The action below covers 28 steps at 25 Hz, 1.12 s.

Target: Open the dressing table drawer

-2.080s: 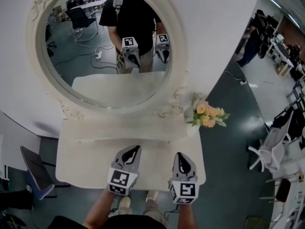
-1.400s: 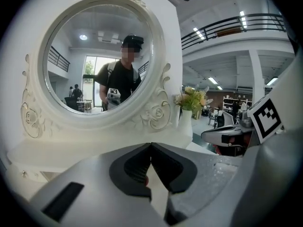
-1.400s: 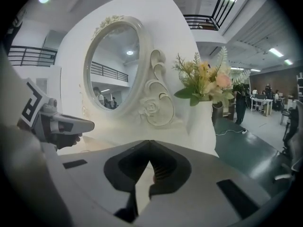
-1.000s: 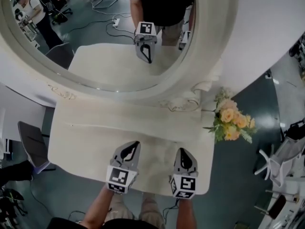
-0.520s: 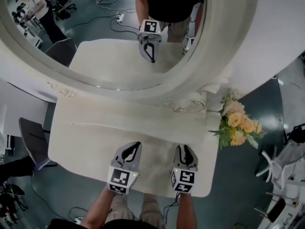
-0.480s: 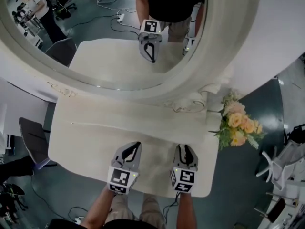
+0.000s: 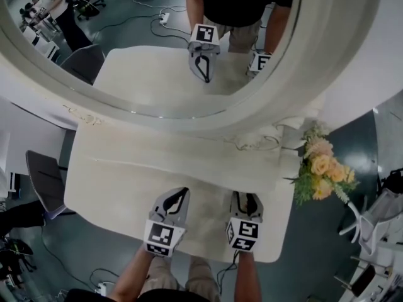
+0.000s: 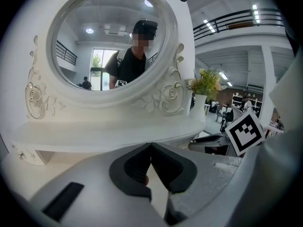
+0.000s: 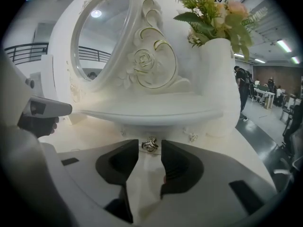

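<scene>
The white dressing table (image 7: 126,181) has a raised shelf under its oval mirror (image 7: 157,49). In the right gripper view a small metal drawer knob (image 9: 150,145) sits on the drawer front below that shelf. My right gripper (image 9: 149,154) points at the knob and its jaws are opening. The knob lies just beyond the tips, in line with the gap, and nothing is pressed between them. My left gripper (image 8: 150,146) hovers over the tabletop beside it, jaws shut and empty. In the head view the left gripper (image 7: 181,194) and the right gripper (image 7: 245,197) hang side by side over the table's front edge.
A white vase (image 9: 220,84) with peach flowers (image 7: 321,168) stands at the table's right end, close to the knob. A dark chair (image 7: 44,181) stands left of the table. Other people and desks show far off.
My right gripper's jaws have gone from shut to spread, and it has sunk lower toward the tabletop. The left gripper has stayed in place.
</scene>
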{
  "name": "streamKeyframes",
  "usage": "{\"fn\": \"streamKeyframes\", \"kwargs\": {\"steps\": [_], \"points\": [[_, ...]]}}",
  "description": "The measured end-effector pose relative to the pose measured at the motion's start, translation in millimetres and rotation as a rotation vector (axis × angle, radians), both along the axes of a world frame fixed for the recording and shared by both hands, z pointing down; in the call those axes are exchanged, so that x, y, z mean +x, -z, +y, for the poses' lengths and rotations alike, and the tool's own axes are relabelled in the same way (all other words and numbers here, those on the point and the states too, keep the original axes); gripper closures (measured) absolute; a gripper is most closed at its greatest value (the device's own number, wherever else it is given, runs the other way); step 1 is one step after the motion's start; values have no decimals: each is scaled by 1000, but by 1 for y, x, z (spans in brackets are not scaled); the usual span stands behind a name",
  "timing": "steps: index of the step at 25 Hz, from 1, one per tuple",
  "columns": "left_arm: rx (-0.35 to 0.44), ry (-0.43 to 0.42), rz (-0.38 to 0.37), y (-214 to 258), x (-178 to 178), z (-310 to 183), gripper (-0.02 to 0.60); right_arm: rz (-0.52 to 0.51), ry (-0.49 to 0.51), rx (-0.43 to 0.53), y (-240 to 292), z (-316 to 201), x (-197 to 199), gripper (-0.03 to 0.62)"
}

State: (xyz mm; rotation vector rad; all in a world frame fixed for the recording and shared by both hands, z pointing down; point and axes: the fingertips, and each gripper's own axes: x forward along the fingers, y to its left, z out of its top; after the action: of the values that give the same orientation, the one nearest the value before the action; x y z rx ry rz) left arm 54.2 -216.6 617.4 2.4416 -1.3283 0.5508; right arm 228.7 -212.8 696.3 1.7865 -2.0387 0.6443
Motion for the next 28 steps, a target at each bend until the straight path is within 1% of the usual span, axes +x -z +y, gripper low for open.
{"fn": "streamKeyframes", "kwargs": {"steps": [3,7,13,16,21,24,28], "points": [[-2,4,8,-1,-1,-2,578,11,-11,4,0,-2,-1,476],[-8,3,12,-3,-2,-3,578,21,-24,-1,-2,-2,-1,500],[-30,7,13,-7,-2,-1,578,30,-29,3,-3,-2,-1,500],[-19,2,10,-6,-2,-2,578,33,-30,3,-2,-2,-1,502],[-29,0,12,-7,-1,3,578,34,-31,9,-3,-1,-1,502],[-15,-5,6,-7,-2,4,578,38,-29,9,-3,0,0,503],[-25,-1,6,-8,-5,9,578,33,-30,11,-3,5,-1,503]]}}
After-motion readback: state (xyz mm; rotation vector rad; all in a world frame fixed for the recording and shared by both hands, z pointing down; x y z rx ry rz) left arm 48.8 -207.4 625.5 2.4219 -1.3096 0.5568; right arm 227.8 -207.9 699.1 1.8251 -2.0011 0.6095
